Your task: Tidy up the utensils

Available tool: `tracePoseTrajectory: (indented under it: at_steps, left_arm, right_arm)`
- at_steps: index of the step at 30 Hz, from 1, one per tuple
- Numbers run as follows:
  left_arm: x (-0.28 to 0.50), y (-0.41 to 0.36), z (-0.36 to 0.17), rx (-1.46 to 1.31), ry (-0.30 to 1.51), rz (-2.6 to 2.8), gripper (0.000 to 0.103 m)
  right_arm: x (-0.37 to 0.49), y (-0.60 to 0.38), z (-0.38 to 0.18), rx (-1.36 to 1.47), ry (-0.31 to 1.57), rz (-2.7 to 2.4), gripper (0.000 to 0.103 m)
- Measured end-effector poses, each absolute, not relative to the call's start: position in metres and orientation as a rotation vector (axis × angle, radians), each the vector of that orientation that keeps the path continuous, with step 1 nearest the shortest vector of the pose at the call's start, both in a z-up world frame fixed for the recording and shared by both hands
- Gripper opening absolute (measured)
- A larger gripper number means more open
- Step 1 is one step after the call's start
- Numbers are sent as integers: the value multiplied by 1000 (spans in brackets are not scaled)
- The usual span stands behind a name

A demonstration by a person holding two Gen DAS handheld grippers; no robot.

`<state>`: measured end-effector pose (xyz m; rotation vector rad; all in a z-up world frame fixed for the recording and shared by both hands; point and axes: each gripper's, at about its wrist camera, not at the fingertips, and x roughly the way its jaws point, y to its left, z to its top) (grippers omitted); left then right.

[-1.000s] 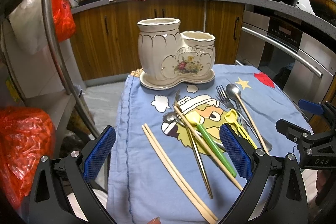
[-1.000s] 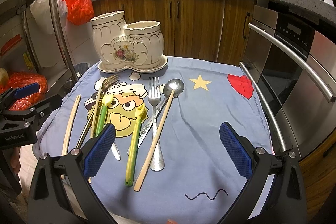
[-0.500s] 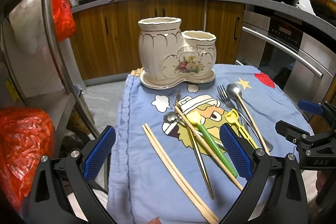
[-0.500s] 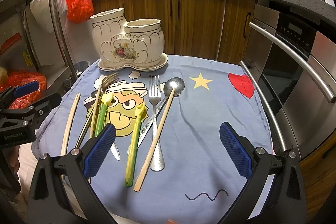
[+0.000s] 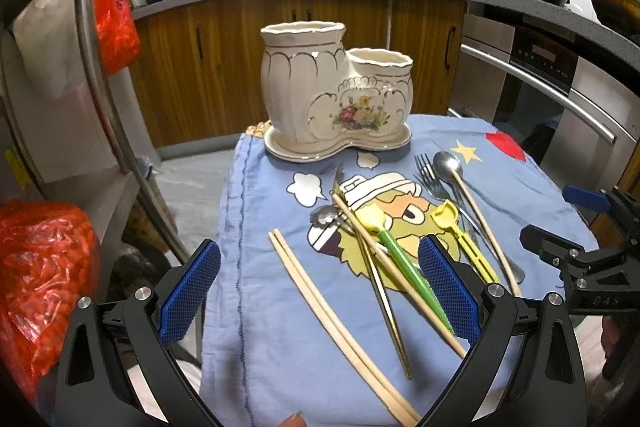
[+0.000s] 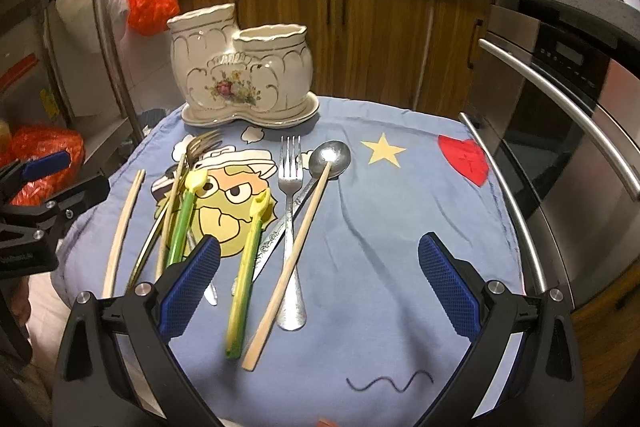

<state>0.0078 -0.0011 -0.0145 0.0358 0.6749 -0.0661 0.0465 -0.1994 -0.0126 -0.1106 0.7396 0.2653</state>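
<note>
A cream ceramic two-pot utensil holder (image 5: 336,99) (image 6: 240,71) stands empty on its saucer at the far side of a blue cartoon cloth (image 5: 280,307) (image 6: 400,227). Several utensils lie loose on the cloth: a pair of wooden chopsticks (image 5: 332,315), a green-handled spoon (image 5: 408,267) (image 6: 180,223), a yellow spoon (image 5: 464,235) (image 6: 248,267), a steel fork (image 6: 290,211), a steel spoon (image 6: 328,155) and a single chopstick (image 6: 288,259). My left gripper (image 5: 318,291) hovers open above the chopsticks. My right gripper (image 6: 318,291) is open over the cloth, holding nothing.
An oven with a steel handle (image 6: 560,99) stands close on the right. A metal rack post (image 5: 112,87) and red bags (image 5: 40,267) are on the left. Wooden cabinets (image 5: 224,47) and a cluttered counter lie behind.
Both grippers have crept slightly forward toward the holder. The utensils lie where they were and both grippers stay open.
</note>
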Motion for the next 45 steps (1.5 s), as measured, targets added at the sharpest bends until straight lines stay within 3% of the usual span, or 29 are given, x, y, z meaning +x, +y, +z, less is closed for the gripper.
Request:
tracePoseTrajectory:
  at_steps: [9,14,17,22,31,35,39,45]
  left_arm:
    - [13,4,-30,71,700,-82,98]
    - [16,11,-36,62,715,-73,98]
    - [18,13,-37,64,715,-71,97]
    - [21,15,-39,66,718,-70,97]
    - [24,15,-40,60,721,-88,97]
    - [25,15,-40,61,729,-97,96]
    - [25,17,-40,41,745,-118,94]
    - [24,14,-47,10,820,-186,73]
  right_arm:
    - [92,-212,-31,-52,810,270,97]
    - [115,-205,-40,-46,862,264,57]
    - [123,-204,-45,-22,892,263,42]
    - [132,-205,-51,30,930,284,28]
    - [145,-203,-52,6,946,270,18]
    - [148,-210,-52,43,952,279,5]
    - [142,-220,-46,105,922,293,4]
    - [125,-224,-29,119,860,325,4]
